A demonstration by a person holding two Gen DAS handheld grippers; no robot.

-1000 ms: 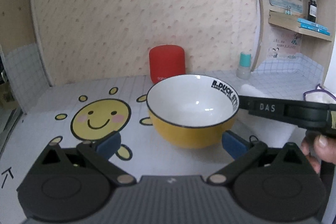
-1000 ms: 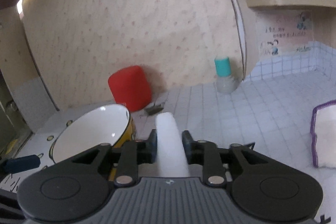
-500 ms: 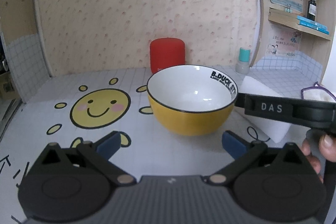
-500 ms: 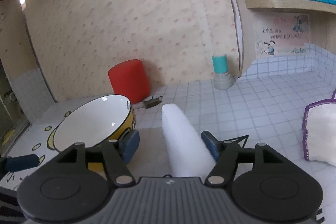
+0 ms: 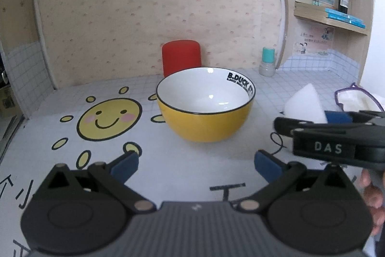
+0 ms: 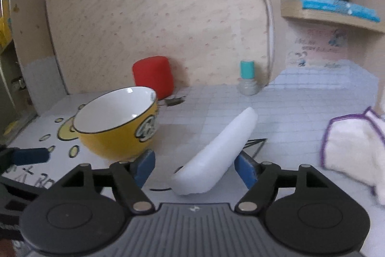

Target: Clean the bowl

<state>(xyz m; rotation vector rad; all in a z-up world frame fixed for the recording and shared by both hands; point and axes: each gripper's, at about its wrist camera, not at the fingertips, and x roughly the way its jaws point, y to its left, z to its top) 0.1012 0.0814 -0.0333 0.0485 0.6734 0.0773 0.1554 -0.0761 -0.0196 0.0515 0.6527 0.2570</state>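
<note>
Two grippers face the yellow bowl (image 5: pixel 204 110), which stands upright on the table (image 5: pixel 192 170), in front of a red container (image 5: pixel 181 57) by the wall. The bowl looks white and empty inside, so I judge the wiping part may be already done.

The left gripper (image 5: pixel 196 164) has its fingers wide apart with nothing between them. The bowl lies straight ahead of it, a little apart from the fingertips, so this hand is the nearer one to the bowl.

The right gripper (image 6: pixel 193 166) has just been opening its fingers. The white sponge (image 6: pixel 216 153) is between them, but the pads do not press on it; it seems to rest on the table. Its long axis runs away from the gripper and leans to the right, toward the back of the table. The near end is between the fingers and the far end points at a small teal-capped bottle (image 6: pixel 247 77), which stands well apart near the wall.

From the right gripper the bowl is ahead and to the left, close to its left finger. A white cloth with purple edge (image 6: pixel 349 148) lies on the right. Between the sponge and the cloth the table is free, so I think the right hand has room to pull back. It should take care not to knock the bowl sideways.
</note>
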